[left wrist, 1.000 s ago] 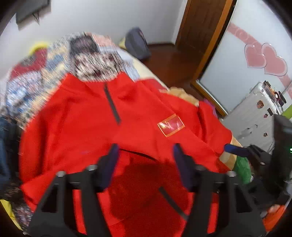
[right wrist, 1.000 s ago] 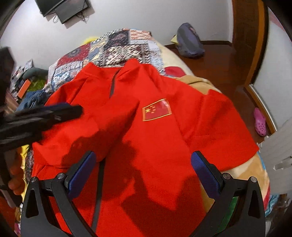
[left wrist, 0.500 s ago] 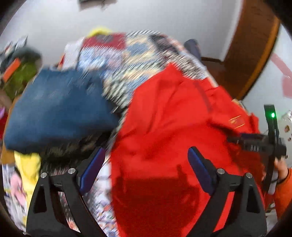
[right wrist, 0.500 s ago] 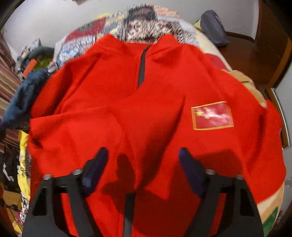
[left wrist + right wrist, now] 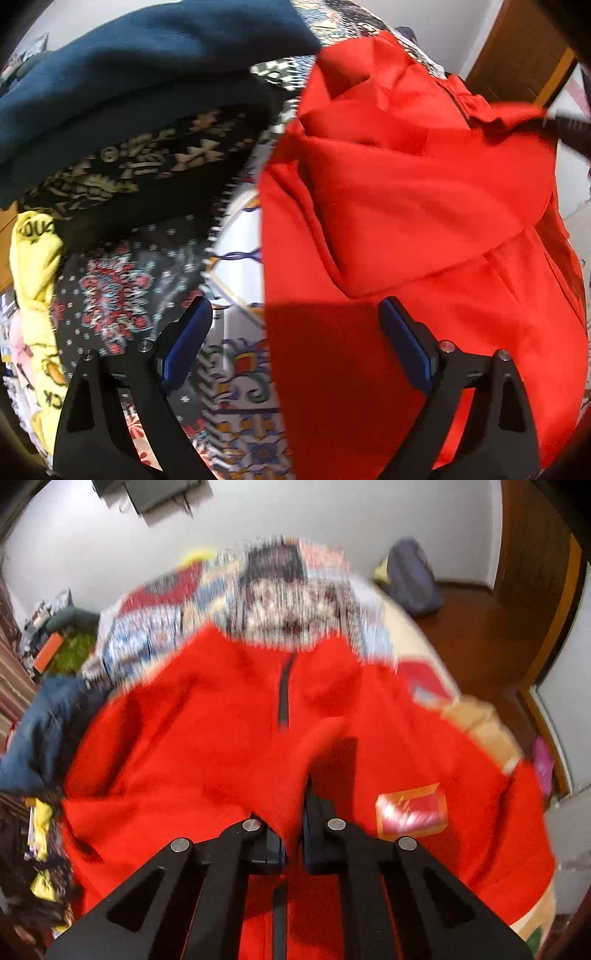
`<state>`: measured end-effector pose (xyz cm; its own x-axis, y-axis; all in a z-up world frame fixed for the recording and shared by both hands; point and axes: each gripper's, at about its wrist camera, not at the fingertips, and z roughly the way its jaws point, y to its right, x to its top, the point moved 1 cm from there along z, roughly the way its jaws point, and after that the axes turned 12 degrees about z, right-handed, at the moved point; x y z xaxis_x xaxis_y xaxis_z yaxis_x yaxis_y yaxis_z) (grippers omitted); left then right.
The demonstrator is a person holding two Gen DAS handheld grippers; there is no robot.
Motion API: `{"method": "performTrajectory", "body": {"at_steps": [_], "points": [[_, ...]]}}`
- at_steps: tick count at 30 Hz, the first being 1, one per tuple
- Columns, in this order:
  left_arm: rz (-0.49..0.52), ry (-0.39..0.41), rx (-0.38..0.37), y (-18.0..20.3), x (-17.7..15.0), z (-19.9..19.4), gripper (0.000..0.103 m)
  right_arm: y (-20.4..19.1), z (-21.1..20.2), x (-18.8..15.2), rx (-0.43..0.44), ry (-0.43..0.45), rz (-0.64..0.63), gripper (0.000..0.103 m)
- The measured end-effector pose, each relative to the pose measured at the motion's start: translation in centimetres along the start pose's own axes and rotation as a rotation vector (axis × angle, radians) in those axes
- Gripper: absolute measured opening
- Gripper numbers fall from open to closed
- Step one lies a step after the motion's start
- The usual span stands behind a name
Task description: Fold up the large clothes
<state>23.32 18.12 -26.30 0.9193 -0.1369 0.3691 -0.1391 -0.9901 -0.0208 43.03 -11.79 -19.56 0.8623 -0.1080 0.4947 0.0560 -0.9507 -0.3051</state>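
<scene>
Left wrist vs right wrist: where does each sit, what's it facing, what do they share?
Left wrist: on the left tool, low over the bed, facing the red jacket edge and quilt, navy garment beyond; its two fingers show, spread open.
Right wrist: on the right tool, facing the jacket's zipper and flag patch, wall behind; its fingers show, shut on a jacket fold.
Shared: jacket, quilt, navy garment.
</scene>
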Motion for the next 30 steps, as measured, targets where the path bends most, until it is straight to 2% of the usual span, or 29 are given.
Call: {"method": "performTrajectory", "body": {"at_steps": [4, 7, 9, 13, 15, 18, 22, 24, 28, 30], "points": [[0.009, 0.03, -0.022, 0.7, 1.3, 0.3, 0.092, -0.2, -4.5, 2.9, 0.017, 0.132, 0.004, 0.005], [0.014, 0.034, 0.02, 0.9, 3.2, 1.4, 0.092, 0.2, -6.5, 4.2, 0.019, 0.193, 0.023, 0.005], [0.015, 0.018, 0.077, 0.8, 4.3, 2.5, 0.092, 1.0, -7.3, 4.5, 0.023, 0.209, 0.041, 0.005], [0.006, 0.051, 0.095, 0.4, 6.1, 3.6, 0.1, 3.1, -8.3, 4.1, 0.009, 0.236, 0.08, 0.005], [-0.021, 0.064, 0.102, 0.3, 6.9, 4.0, 0.1, 3.9, -8.3, 4.1, -0.011, 0.241, 0.089, 0.005], [-0.046, 0.107, 0.12, 0.6, 7.7, 3.8, 0.1, 5.0, -7.8, 3.6, -0.021, 0.216, 0.103, 0.005], [-0.048, 0.14, 0.295, 0.8, 7.7, 3.3, 0.1, 7.0, -6.4, 1.9, -0.038, 0.152, 0.126, 0.005], [-0.086, 0.151, 0.331, 0.0, 7.2, 3.0, 0.1, 8.0, -5.6, 0.7, -0.042, 0.107, 0.134, 0.005], [-0.203, 0.169, 0.332, -2.6, 5.5, 2.1, 0.1, 9.8, -3.8, -1.9, -0.063, 0.022, 0.132, 0.005], [-0.244, 0.159, 0.298, -3.8, 4.3, 2.1, 0.1, 10.5, -2.5, -3.5, -0.074, -0.039, 0.128, 0.005]]}}
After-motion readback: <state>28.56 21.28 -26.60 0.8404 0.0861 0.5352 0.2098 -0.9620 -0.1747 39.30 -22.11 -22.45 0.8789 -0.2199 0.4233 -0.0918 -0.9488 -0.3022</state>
